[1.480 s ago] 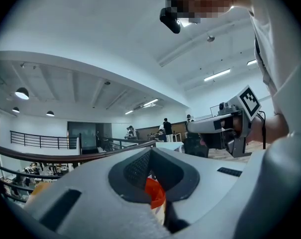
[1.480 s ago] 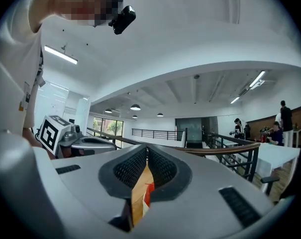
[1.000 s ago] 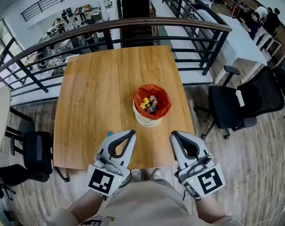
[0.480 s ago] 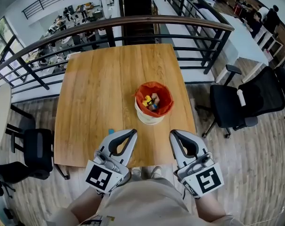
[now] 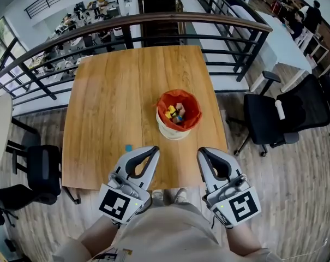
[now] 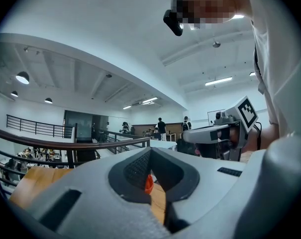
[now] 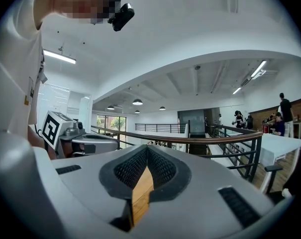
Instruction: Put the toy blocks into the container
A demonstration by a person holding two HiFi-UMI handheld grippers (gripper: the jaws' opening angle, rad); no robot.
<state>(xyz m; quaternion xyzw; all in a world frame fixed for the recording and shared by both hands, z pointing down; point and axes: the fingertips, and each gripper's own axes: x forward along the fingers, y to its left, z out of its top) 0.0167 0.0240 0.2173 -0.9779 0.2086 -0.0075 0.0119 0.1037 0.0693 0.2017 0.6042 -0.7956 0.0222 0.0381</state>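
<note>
Head view: the container [image 5: 177,125], a pale tub lined in orange, is standing on the wooden bench [image 5: 110,102], and the toy blocks [image 5: 175,112] are lying inside it. The left claw [image 5: 153,151] and right claw [image 5: 201,152] are hovering over the near edge, at 7 and 5 o'clock from the container and apart from it. A small blue piece [image 5: 129,147] is lying at 9 o'clock from the left claw's tip.

Left gripper view: the left claw [image 6: 150,150] is showing its jaws together and empty. An orange sliver of the container [image 6: 148,183] is peeking through their hollow.

Right gripper view: the right claw [image 7: 148,146] is showing its jaws pressed together, empty, with only bench [image 7: 140,193] wood showing between them.
</note>
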